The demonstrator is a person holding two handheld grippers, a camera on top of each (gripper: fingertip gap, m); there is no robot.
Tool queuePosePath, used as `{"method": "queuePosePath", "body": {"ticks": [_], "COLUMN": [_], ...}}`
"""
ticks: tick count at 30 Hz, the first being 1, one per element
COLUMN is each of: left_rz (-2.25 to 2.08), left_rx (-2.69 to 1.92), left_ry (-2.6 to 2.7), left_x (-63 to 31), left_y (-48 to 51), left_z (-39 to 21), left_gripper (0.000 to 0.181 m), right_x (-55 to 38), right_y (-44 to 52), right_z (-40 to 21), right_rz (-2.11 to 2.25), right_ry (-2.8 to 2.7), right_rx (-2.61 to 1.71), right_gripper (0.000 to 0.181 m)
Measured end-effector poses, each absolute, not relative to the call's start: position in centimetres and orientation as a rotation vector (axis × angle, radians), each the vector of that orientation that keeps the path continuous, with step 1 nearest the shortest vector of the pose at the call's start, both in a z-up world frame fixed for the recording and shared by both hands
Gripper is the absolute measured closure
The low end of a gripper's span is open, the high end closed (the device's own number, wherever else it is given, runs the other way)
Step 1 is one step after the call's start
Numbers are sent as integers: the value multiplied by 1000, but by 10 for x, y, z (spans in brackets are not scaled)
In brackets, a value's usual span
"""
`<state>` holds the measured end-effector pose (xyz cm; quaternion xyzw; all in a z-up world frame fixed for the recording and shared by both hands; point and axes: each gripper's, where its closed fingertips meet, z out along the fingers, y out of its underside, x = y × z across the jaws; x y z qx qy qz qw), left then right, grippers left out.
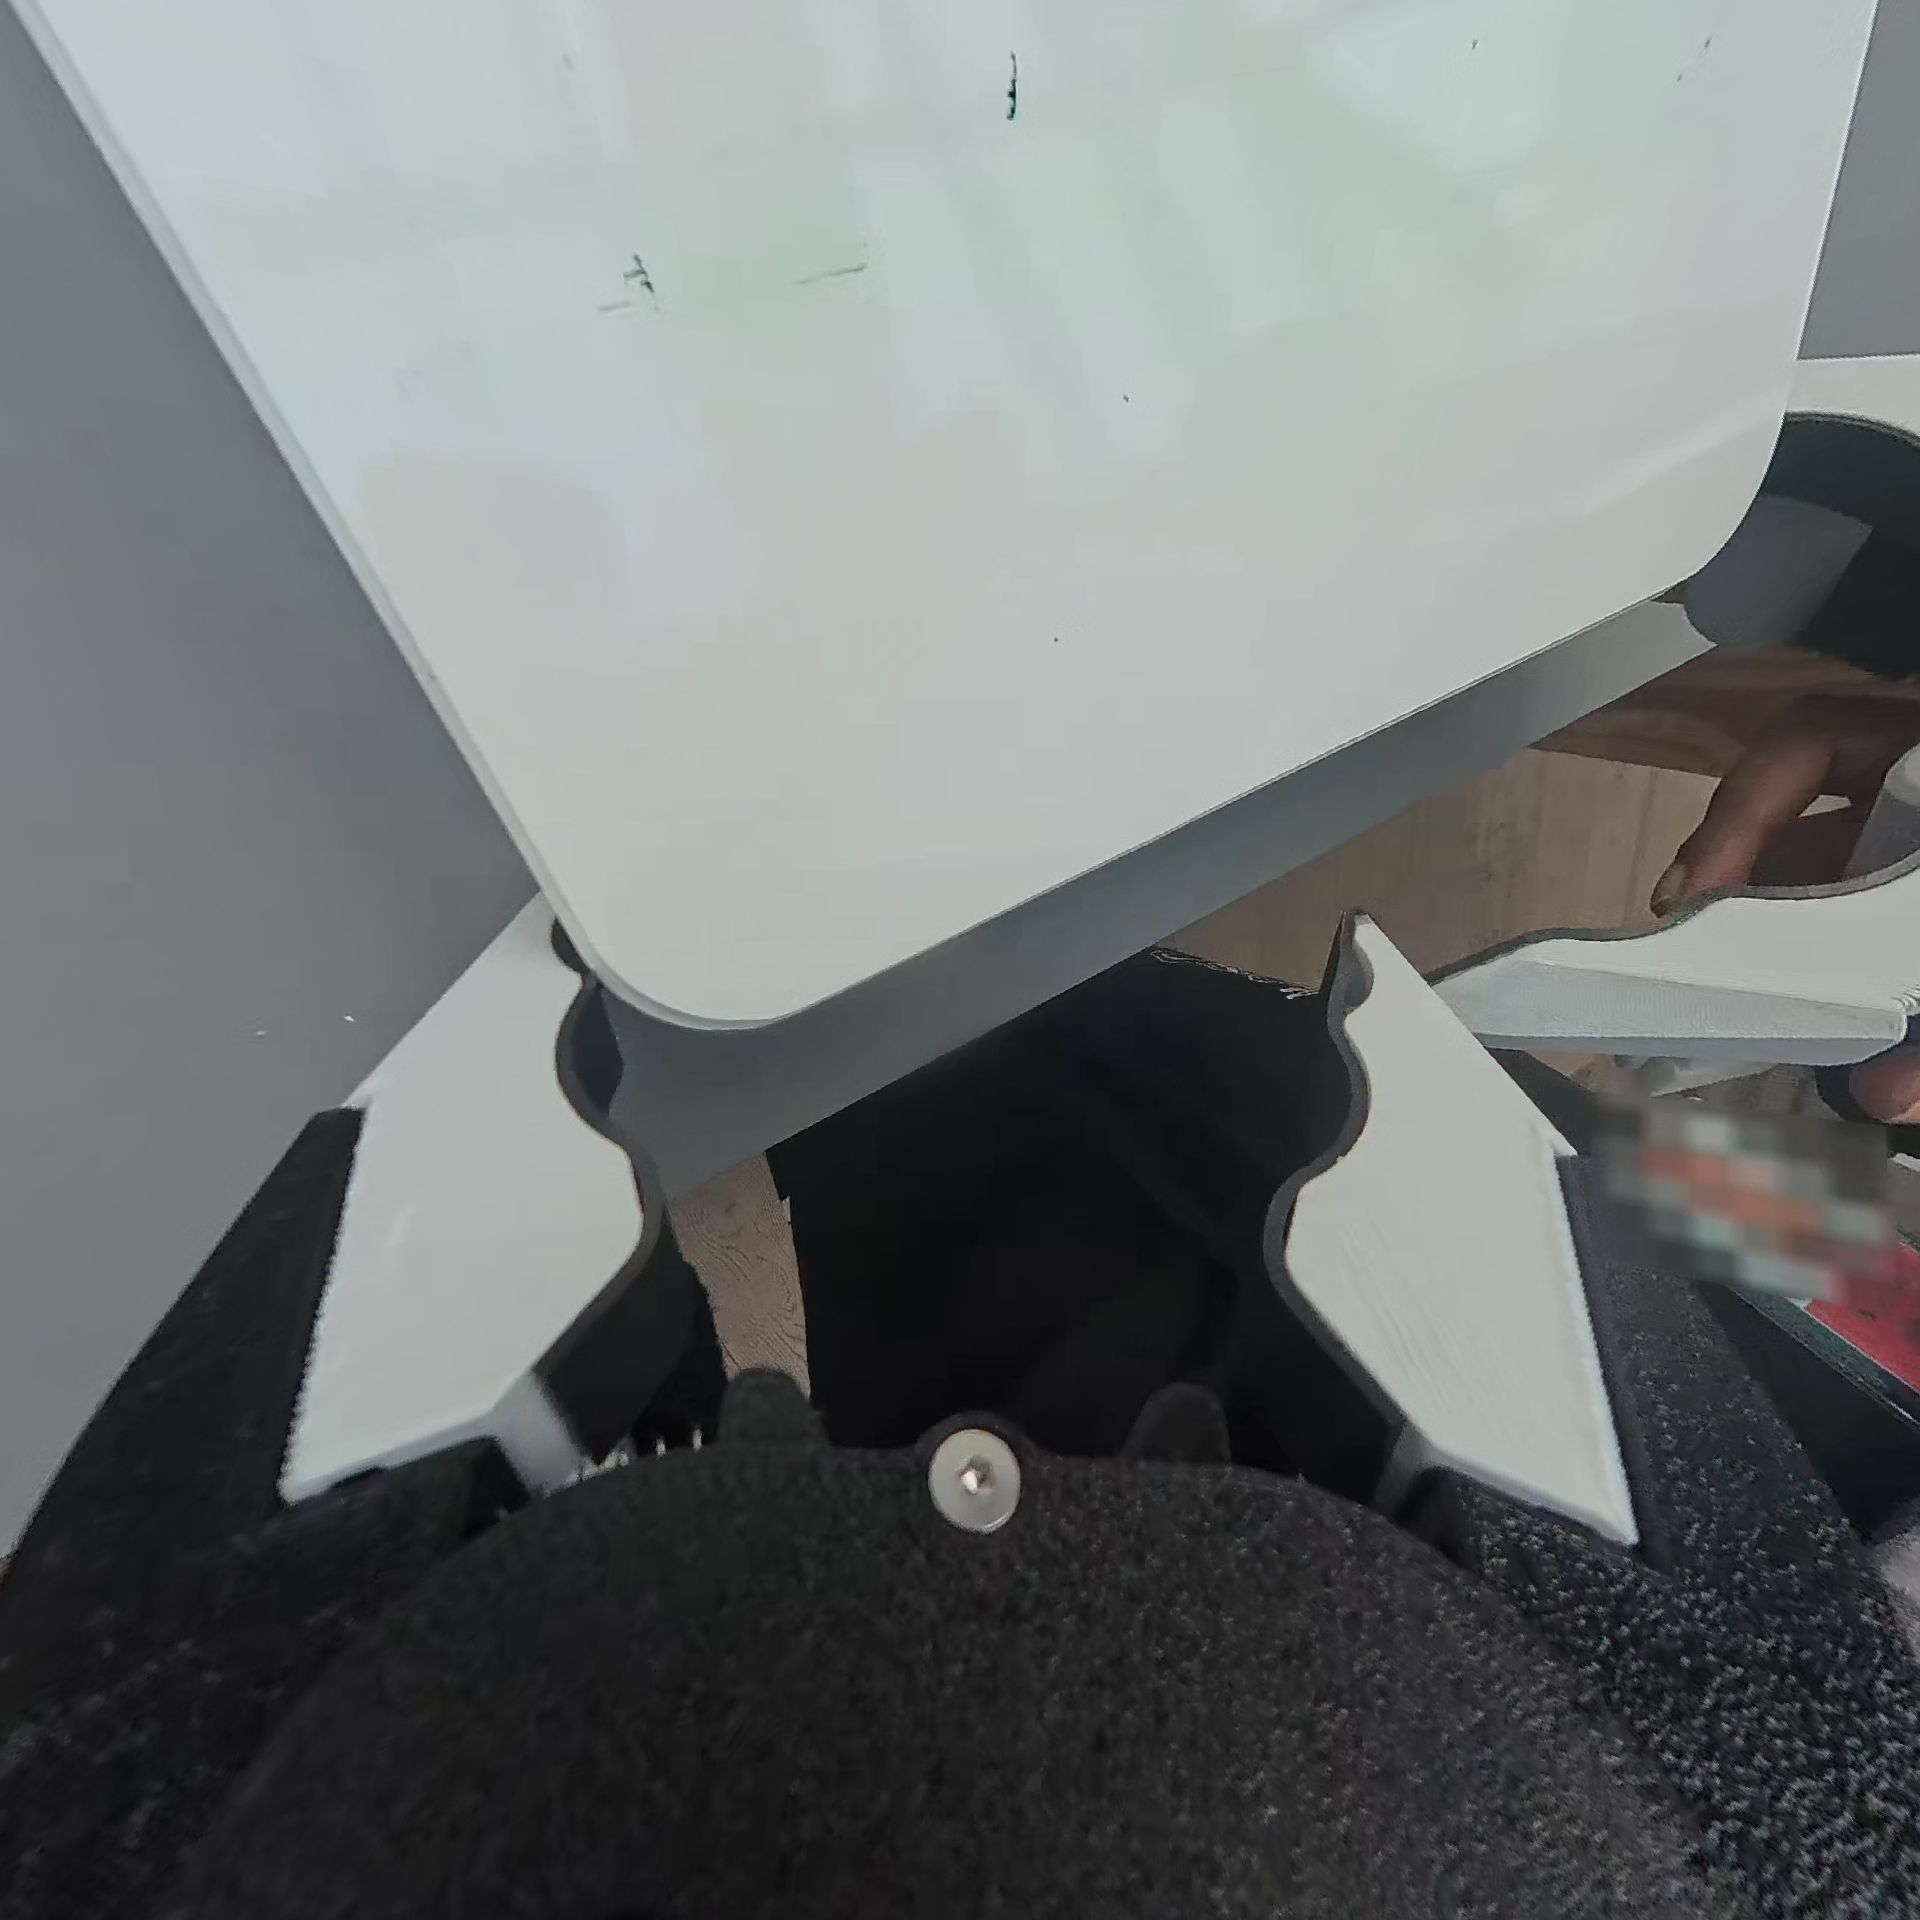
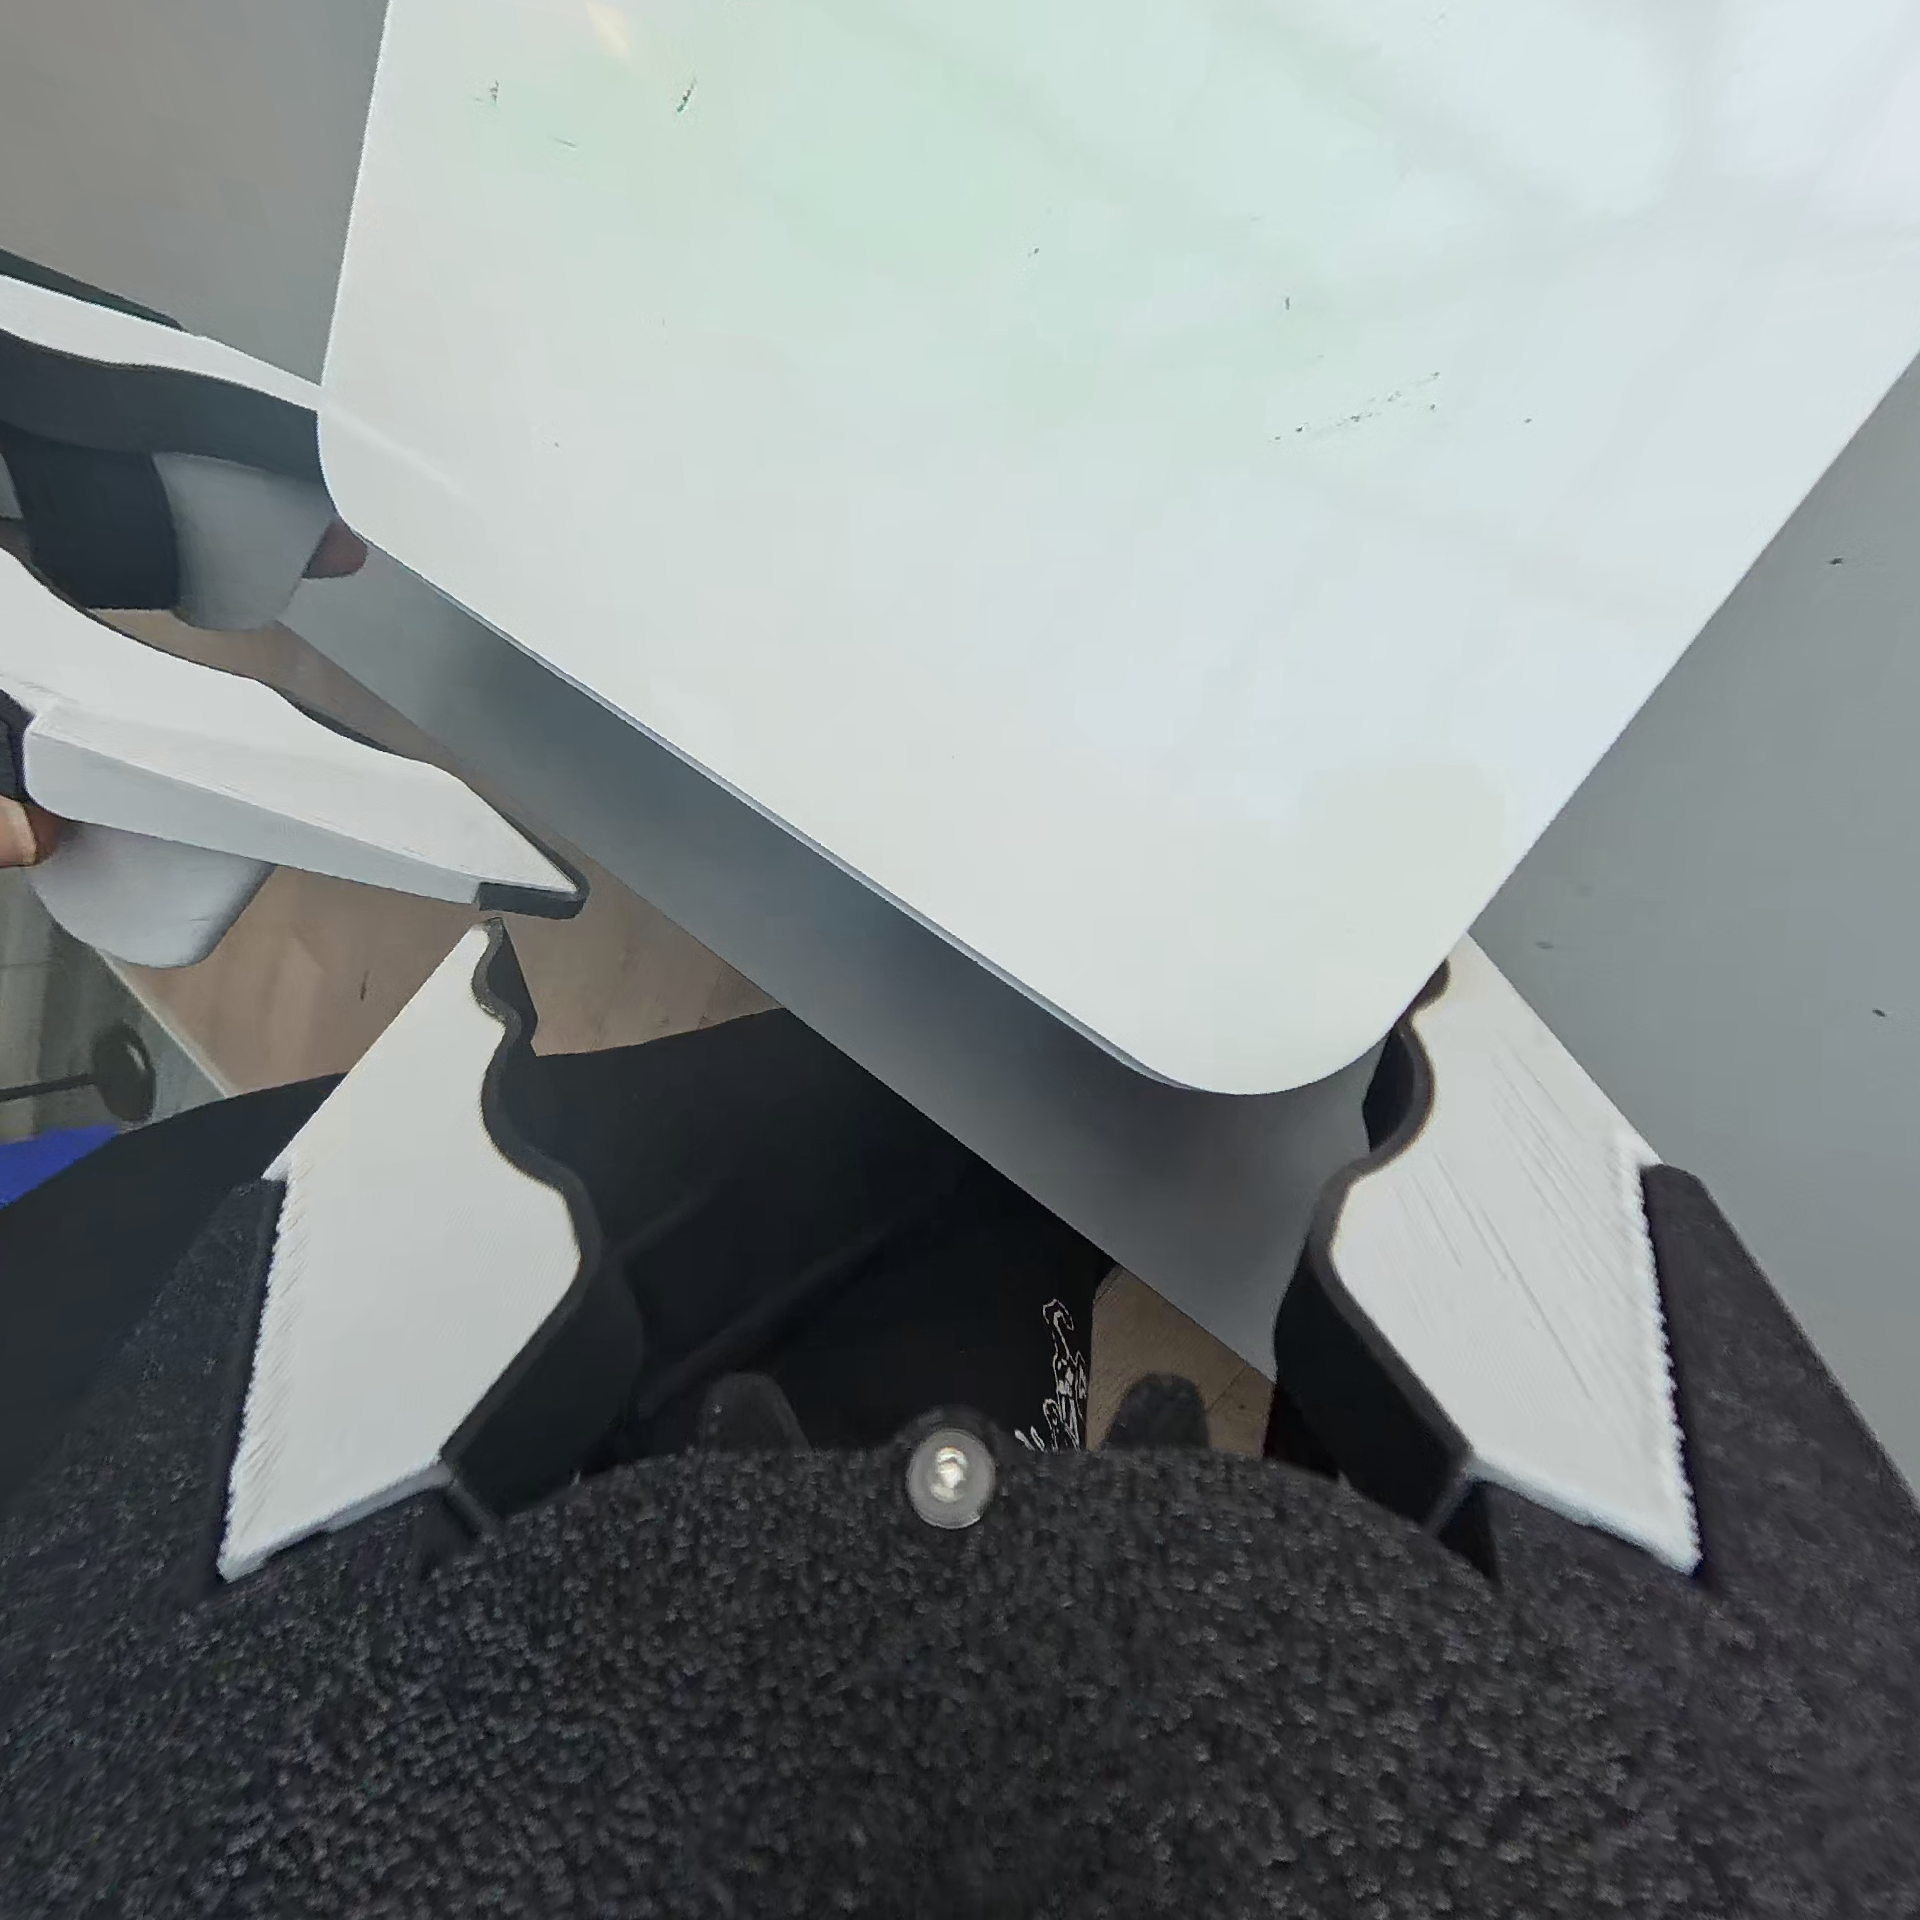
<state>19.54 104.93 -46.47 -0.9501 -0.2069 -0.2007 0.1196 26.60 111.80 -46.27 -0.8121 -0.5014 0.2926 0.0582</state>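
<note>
We hold both the left gripper and the right gripper wide open and empty at the white tabletop's lower-frame corners, where a careless push might knock a finger against the edge.

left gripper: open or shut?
Open. In the left wrist view the left gripper has its fingers spread wide, straddling a rounded corner of the white board.

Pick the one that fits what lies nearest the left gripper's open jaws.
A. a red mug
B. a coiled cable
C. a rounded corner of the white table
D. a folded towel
C: in the left wrist view the left gripper has its jaws spread around the rounded corner of the white table.
</note>
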Motion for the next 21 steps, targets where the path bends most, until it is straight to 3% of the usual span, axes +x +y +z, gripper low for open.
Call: {"method": "queuePosePath", "body": {"ticks": [6,14,21], "left_rz": [-713,-665,-702], "left_rx": [-2635,-2452,-2399], "left_ry": [-690,-773,-794], "left_x": [183,92,24], "left_y": [1049,1103,1210], "left_z": [-450,-428,-434], "left_gripper": [69,67,60], "right_x": [272,227,144], "right_y": [1127,1245,1317], "right_z": [-453,-420,-435], "right_rz": [975,979,1006], "right_ry": [-1514,-1358,-1332], "right_rx": [-2457,-2450,-2559], "right_gripper": [31,31,27]}}
